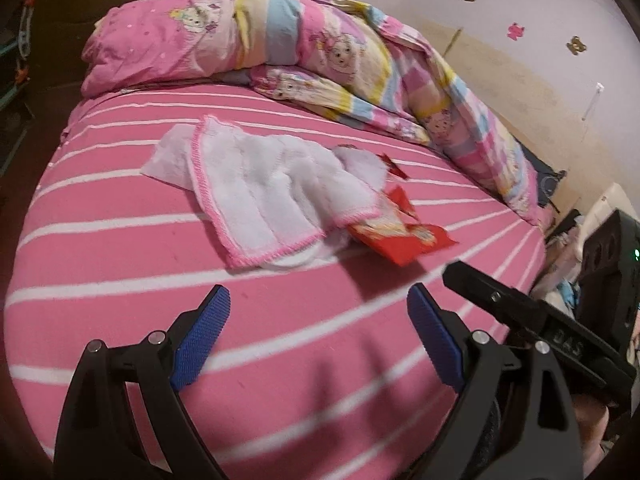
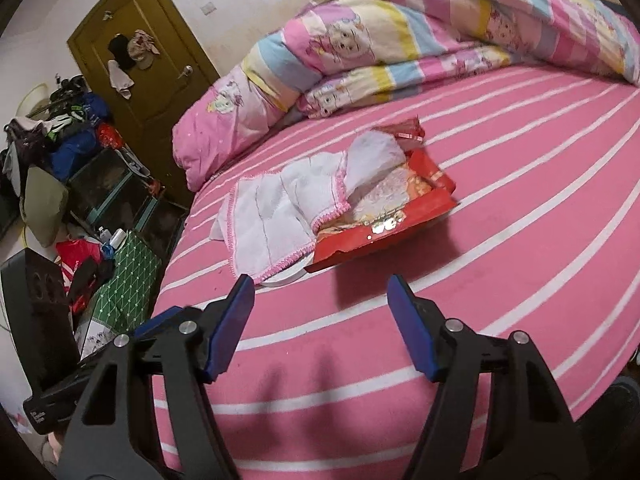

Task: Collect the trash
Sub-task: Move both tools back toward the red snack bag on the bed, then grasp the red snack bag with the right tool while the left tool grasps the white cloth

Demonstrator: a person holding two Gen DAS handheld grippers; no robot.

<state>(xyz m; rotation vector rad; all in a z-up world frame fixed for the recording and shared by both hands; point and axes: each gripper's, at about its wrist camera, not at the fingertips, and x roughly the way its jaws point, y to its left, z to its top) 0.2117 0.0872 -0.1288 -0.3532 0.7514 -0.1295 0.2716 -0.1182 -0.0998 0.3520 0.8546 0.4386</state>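
Note:
A red snack wrapper [image 1: 400, 240] [image 2: 400, 216] lies in the middle of the pink striped bed sheet [image 1: 120, 260] [image 2: 520, 240]. A white towel with pink trim [image 1: 272, 192] [image 2: 276, 216] partly covers it. Beside the towel's far corner sits a crumpled white tissue [image 1: 164, 160] [image 2: 216, 232]. A white round rim [image 1: 292, 262] [image 2: 286, 278] peeks from under the towel's near edge. A small red foil scrap [image 1: 394, 166] [image 2: 408, 130] lies behind the pile. My left gripper [image 1: 318, 296] hangs open short of the pile, empty. My right gripper [image 2: 320, 284] is open too, just before the wrapper's near edge.
A rolled pink cartoon quilt [image 1: 340, 52] [image 2: 400, 32] runs along the bed's far side. Left of the bed stand piled clothes and bags [image 2: 80, 160], a green patterned box [image 2: 128, 276] and a brown door [image 2: 140, 60]. The right gripper's black body [image 1: 520, 308] shows beside my left gripper.

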